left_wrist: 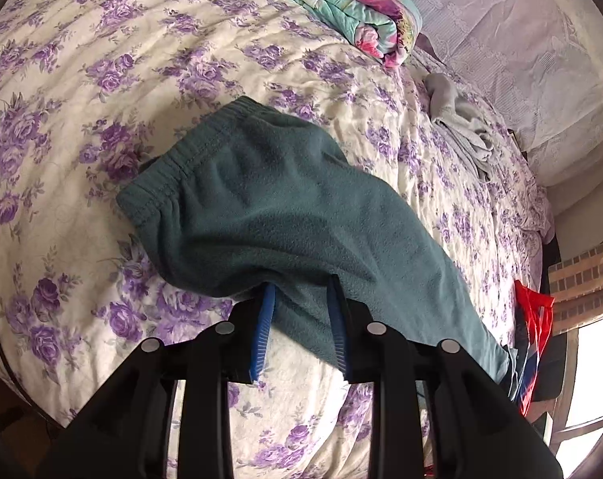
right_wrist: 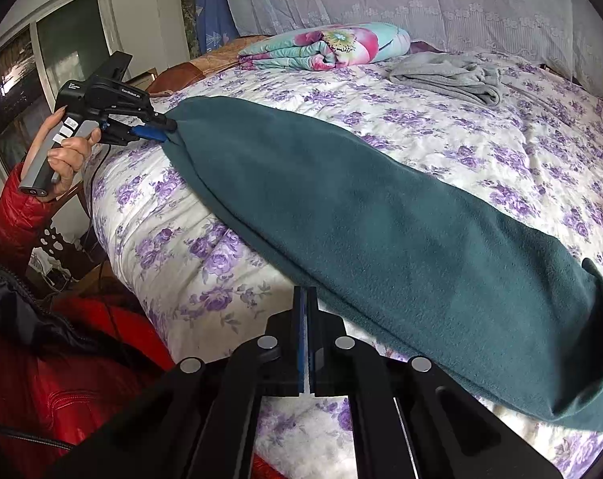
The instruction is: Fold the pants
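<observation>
Writing: the left gripper [right_wrist: 166,125] body carries white lettering, "GenRobot.AI"; smaller print on the handle is too small to read.

Materials: teal fleece pants [right_wrist: 381,231], nap matte and fuzzy, ribbed elastic waistband [left_wrist: 173,167]. They lie stretched across the quilted bedspread [right_wrist: 501,151], white cotton-like cloth with purple rose print, puckered stitching. Folded floral quilt [right_wrist: 325,50] in aqua and pink near the far edge; crumpled grey fleece garment [right_wrist: 453,78] beside it. Lace-patterned pale cloth [right_wrist: 421,0] behind the bed.

Left gripper: black frame, blue ribbed pads [left_wrist: 263,319], jaws part open and clamped on a bunched edge of the pants near the waist end, cloth raised off the bed there. A hand [right_wrist: 68,155] in a red padded sleeve [right_wrist: 10,215] holds its grip.

Right gripper [right_wrist: 305,303]: jaws closed together, nothing visibly between them; tips just beside the pants' near edge, contact not resolvable.
</observation>
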### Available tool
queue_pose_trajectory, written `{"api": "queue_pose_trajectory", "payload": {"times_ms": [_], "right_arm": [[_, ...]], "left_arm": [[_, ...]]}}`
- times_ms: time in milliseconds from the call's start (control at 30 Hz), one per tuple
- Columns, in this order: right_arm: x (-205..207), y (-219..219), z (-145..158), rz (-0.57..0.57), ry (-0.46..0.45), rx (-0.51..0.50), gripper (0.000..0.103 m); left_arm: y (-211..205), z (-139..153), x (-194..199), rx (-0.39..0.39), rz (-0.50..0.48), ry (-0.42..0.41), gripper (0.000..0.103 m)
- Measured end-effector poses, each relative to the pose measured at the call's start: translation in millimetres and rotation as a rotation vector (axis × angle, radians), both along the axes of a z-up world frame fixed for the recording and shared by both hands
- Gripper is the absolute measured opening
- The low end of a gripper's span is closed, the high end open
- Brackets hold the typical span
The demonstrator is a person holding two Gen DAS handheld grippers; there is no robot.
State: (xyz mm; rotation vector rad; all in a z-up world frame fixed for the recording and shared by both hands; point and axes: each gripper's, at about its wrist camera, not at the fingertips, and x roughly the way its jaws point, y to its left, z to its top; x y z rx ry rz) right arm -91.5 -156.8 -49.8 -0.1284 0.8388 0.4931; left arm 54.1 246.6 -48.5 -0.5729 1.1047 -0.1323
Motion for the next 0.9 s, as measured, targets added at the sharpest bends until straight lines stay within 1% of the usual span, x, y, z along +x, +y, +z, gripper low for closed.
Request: {"api": "queue_pose_trajectory", "payload": {"times_ms": [33,133,200,267,467,533,600,667,700,733,800,833,867,900], "right_arm": [[0.0,-0.4,0.1,-0.002,0.0,0.003,0.003],[-0.3,-2.1,-0.1,-0.006,0.001,0.013,0.009],[-0.6,-3.0,-0.5,-0.007,0.002,0.014,0.009],[-1.6,-4.8,0.8,-0.012,-0.001,0.017,0.009],[-3.9,-12.8,5.9,-0.024,-0.016,0.022,0.009],[-3.1,-15.0,6.4,-0.027,-0.017,0.025,0.009],[-2.0,-17.3,5.9,-0.031,-0.013,0.034,0.009],[-2.3,-19.7,5.7,-0.04,-0.014,0.04,0.009],[-2.7,-21.4,6.3,-0.044,-0.015,0.04,0.009],[-3.1,-24.0,7.4,-0.05,-0.017,0.044,0.009],[-3.4,-35.4,12.8,-0.085,-0.022,0.065,0.01],[-3.2,-44.8,17.7,-0.118,-0.032,0.078,0.01],[-3.4,-56.2,23.5,-0.164,-0.049,0.088,0.01],[-3.2,-69.3,29.9,-0.222,-0.072,0.096,0.01]], "left_arm": [[-0.5,-0.8,1.2,0.002,-0.003,0.004,0.026],[1.4,-7.9,3.3,-0.012,0.012,0.023,0.025],[3.6,-8.1,2.8,-0.014,0.022,0.009,0.023],[4.5,-5.7,-0.3,0.007,0.025,-0.007,0.001],[19.8,8.8,-24.5,-0.015,0.012,-0.029,0.001],[24.1,7.8,-29.2,-0.015,-0.012,-0.014,0.001],[28.7,-3.3,-29.1,0.015,-0.004,0.029,0.001],[29.3,-16.1,-28.2,0.096,0.004,0.086,0.001],[30.4,-16.6,-31.3,0.117,0.012,0.08,0.001],[28.7,-12.7,-34.2,0.136,0.002,0.061,0.003],[21.7,3.9,-43.2,0.21,0.005,-0.006,0.016],[14.6,15.8,-47.9,0.253,0.01,-0.062,0.034],[6.3,26.3,-50.4,0.292,0.001,-0.116,0.05],[-6.3,36.0,-50.7,0.329,-0.019,-0.165,0.054]]}}
